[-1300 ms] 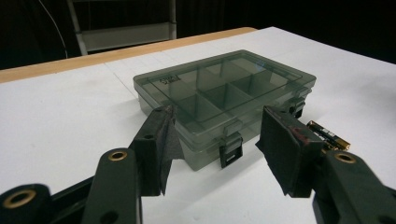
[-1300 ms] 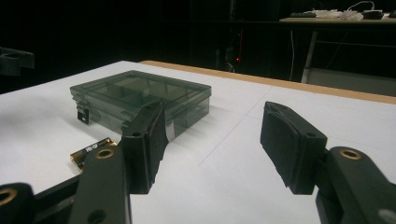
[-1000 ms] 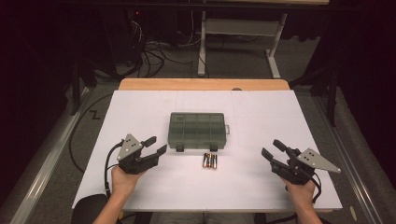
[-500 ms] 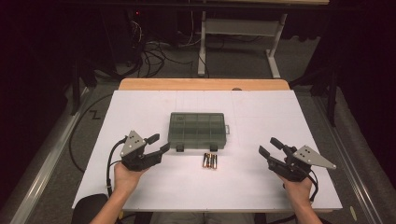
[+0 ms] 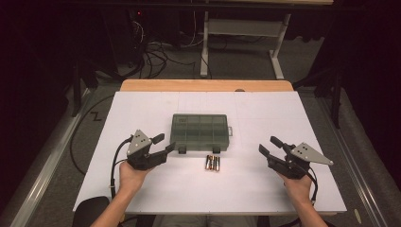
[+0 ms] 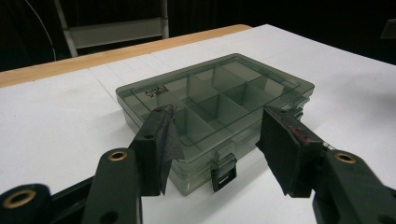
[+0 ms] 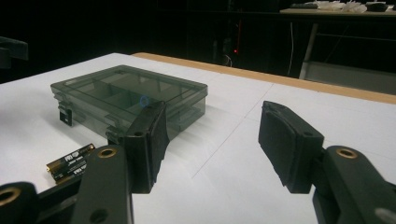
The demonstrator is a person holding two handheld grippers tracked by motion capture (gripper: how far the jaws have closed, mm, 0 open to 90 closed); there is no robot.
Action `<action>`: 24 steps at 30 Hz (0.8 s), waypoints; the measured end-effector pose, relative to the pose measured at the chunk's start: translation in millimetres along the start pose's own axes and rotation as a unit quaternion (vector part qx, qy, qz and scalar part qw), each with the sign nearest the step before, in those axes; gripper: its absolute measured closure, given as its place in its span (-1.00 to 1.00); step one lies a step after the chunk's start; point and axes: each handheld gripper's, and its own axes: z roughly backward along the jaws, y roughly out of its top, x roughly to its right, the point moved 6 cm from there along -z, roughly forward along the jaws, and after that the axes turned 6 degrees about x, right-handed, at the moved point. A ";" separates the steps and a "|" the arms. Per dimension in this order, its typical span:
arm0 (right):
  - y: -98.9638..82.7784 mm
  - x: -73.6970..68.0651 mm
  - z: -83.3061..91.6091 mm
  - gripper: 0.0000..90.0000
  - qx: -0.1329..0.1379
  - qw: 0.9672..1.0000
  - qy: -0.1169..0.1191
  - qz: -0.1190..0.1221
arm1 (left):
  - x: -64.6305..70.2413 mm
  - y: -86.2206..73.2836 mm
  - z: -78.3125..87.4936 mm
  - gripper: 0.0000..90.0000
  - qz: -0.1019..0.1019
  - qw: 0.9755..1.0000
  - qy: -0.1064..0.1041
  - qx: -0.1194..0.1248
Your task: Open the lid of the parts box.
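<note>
A dark, see-through compartment box lies shut in the middle of the white table top, its latches facing me. Three batteries lie side by side just in front of it. My left gripper is held near the box's front left corner, open, with nothing between its pads. In the left gripper view the box sits just beyond the open left gripper. My right gripper stands open to the right of the batteries, apart from them. The right gripper view looks past the open right gripper to the box and batteries.
The table's far edge is a bare wooden strip. Beyond it, on the floor, lie cables and a white desk frame. White table surface stretches on all sides of the box.
Both grippers have edged slightly inward toward the box. The box and the batteries have not moved.
</note>
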 end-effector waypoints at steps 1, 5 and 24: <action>-0.3 0.1 -1.3 -0.02 -0.002 1.000 0.000 0.001 | -0.1 -0.4 -0.7 0.01 0.000 1.000 0.000 -0.001; -0.4 -0.9 -4.8 -0.01 -0.006 1.000 0.001 0.003 | 0.9 -1.7 -3.4 0.01 -0.003 1.000 -0.002 -0.004; 2.9 -12.2 -24.2 -0.01 -0.009 1.000 0.018 0.015 | 1.4 -3.5 -11.1 0.00 0.000 1.000 -0.003 -0.005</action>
